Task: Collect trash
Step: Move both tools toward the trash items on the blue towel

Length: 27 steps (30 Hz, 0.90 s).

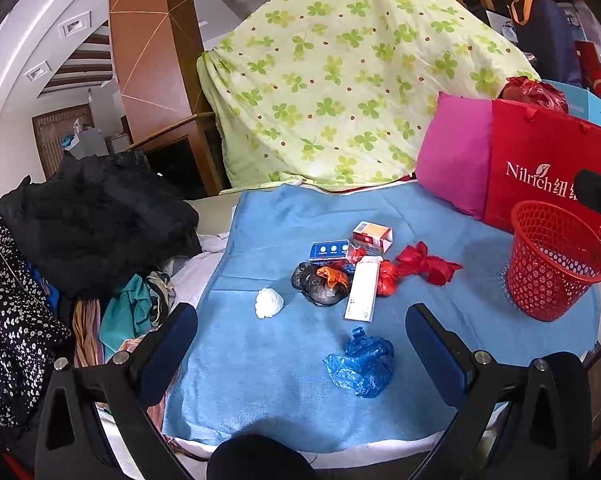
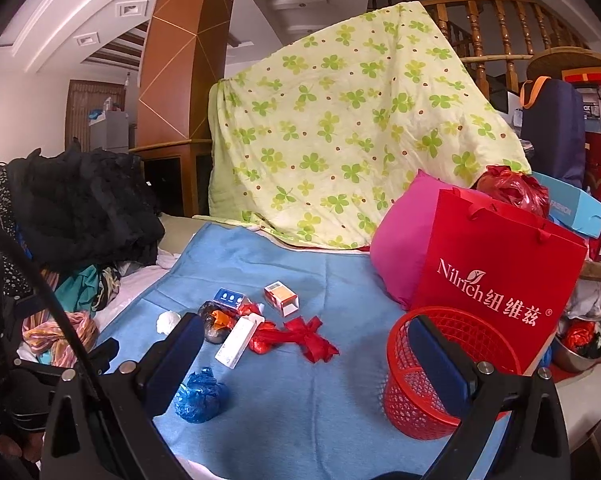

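Left wrist view: left gripper [image 1: 300, 344] has its fingers [image 1: 172, 344] spread wide, holding nothing, above the near part of the blue cloth [image 1: 260, 380]. Landmark: red basket [image 1: 556, 260], upright on the cloth's right edge. Left of the basket, well apart: red ribbon [image 1: 428, 266], long white box [image 1: 363, 290], orange-and-white box [image 1: 372, 237], blue box [image 1: 329, 250], dark bag [image 1: 320, 286], white paper wad [image 1: 269, 303]. Blue plastic bag [image 1: 360, 362] lies nearer the fingers than the basket. Red paper bag [image 1: 540, 176] stands behind the basket.

Right wrist view: right gripper [image 2: 304, 356] fingers [image 2: 440, 364] wide apart, nothing held; the right finger overlaps the basket [image 2: 416, 396] in view. Trash pile left of the basket: ribbon [image 2: 308, 336], long white box [image 2: 238, 342], blue plastic bag [image 2: 198, 396].
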Tool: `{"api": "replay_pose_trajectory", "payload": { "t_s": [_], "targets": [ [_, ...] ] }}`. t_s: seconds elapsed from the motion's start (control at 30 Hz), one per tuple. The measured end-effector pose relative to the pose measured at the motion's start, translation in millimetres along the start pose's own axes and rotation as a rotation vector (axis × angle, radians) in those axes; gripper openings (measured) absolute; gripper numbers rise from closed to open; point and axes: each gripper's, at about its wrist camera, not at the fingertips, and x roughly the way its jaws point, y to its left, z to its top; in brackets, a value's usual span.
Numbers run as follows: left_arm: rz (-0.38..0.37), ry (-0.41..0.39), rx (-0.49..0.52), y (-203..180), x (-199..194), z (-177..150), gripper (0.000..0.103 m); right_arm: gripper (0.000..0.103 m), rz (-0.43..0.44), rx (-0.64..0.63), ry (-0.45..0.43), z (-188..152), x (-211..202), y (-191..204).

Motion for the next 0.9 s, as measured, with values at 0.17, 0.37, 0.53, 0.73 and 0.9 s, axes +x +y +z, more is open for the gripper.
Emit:
{"api": "replay_pose_trajectory", "payload": {
  "t_s": [0.17, 0.37, 0.53, 0.73, 0.9],
  "targets": [
    [-0.016, 0.025, 0.002, 0.7, 1.9, -0.5, 0.103, 0.103, -0.003, 0.002, 0.005, -0.8, 0.7, 0.1],
    [-0.023, 0.044, -0.004, 2.2, 11.6, -11.3, 0.103, 0.103, 0.003, 0.029, 0.017, -3.6, 4.1, -6.1],
    [-0.032, 0.100, -0.010, 6.4, 30.5, -32.2, 0.103, 0.103, 0.027, 0.065, 0.041, -8.5, 11.4, -18.1],
    [-0.047, 0.180, -0.030, 10.9, 59.0, -57.4, 0.103, 0.103, 0.122, 0.119, 0.125, -22.8, 37.9, -23.6],
    [-0.096, 0.242, -0.063, 13.9, 82.0, -72.6, 0.103, 0.103, 0.218, 0.197, 0.222, -40.5, 72.9, -24.1]
  ]
}}
